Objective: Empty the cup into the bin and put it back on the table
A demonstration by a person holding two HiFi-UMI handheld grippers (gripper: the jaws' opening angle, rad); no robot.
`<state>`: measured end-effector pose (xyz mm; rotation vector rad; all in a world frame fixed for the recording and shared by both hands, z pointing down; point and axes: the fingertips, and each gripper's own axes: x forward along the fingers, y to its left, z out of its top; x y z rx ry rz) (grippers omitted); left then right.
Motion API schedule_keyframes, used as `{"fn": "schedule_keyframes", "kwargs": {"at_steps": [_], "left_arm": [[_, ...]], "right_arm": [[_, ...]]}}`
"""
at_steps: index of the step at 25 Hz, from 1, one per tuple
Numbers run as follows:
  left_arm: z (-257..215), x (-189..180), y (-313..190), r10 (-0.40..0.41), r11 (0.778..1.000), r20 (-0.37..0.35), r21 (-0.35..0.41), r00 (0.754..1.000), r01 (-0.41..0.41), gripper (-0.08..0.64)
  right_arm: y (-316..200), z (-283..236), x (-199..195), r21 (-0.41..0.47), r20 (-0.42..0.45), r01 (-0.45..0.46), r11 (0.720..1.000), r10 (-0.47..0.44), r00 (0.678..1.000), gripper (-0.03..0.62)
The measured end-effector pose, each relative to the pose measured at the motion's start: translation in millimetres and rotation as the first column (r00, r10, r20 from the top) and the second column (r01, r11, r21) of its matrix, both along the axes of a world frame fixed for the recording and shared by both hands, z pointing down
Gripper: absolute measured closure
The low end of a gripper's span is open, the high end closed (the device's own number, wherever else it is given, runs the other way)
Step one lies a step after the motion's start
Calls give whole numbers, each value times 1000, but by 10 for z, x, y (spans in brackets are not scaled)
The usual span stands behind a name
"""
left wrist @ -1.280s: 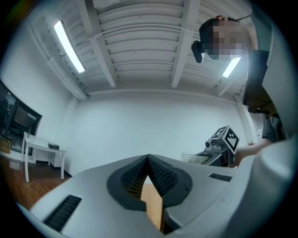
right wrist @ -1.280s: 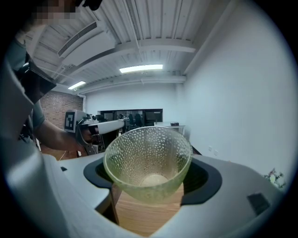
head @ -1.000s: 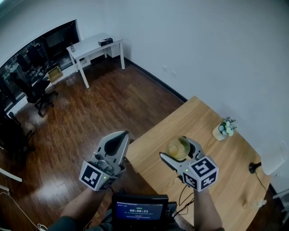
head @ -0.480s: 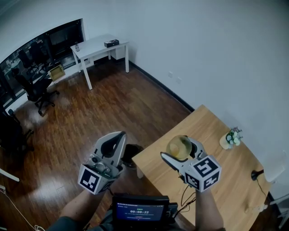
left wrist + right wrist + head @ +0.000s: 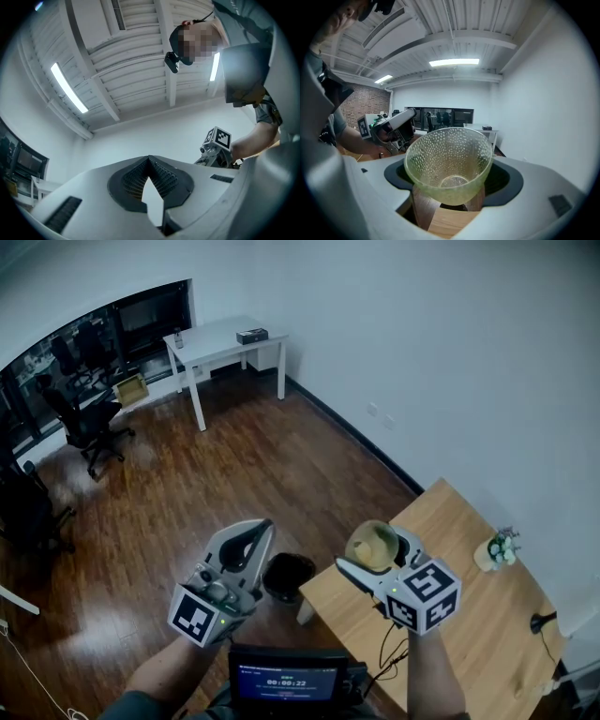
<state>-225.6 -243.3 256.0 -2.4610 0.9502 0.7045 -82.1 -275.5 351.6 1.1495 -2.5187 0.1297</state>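
A dark wooden floor (image 5: 187,484) runs under white walls, with a light wooden table (image 5: 459,615) at the lower right of the head view. The right gripper (image 5: 377,542) is clamped on a pale yellow-green dimpled cup (image 5: 449,161), one jaw on each side of the cup's body, with the mouth tipped towards that gripper's camera. In the head view the cup (image 5: 371,546) shows over the table corner nearest the bin. The left gripper (image 5: 254,530) is held left of the table, over the floor. Its jaw tips are pressed together with nothing between them. A black bin (image 5: 288,576) stands on the floor just beside that table corner, between the two grippers. A small potted plant (image 5: 497,547) stands on the table near the wall. A white desk (image 5: 225,338) and a black office chair (image 5: 89,423) are well apart from the table.
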Motion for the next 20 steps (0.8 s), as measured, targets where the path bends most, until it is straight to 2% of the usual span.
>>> {"fn": "schedule_keyframes", "kwargs": {"at_steps": [4, 11, 20], "left_arm": [[46, -120, -92, 18, 1000, 18, 6, 1000, -18, 569], [80, -344, -269, 10, 1000, -6, -10, 1000, -10, 569], [46, -347, -481, -26, 1000, -10, -13, 1000, 25, 569]], "right_arm": [[-115, 5, -195, -3, -12, 15, 1000, -15, 1000, 189], [-293, 64, -424, -43, -13, 40, 998, -41, 999, 189], [-566, 7, -518, -60, -47, 107, 992, -110, 993, 190]]}}
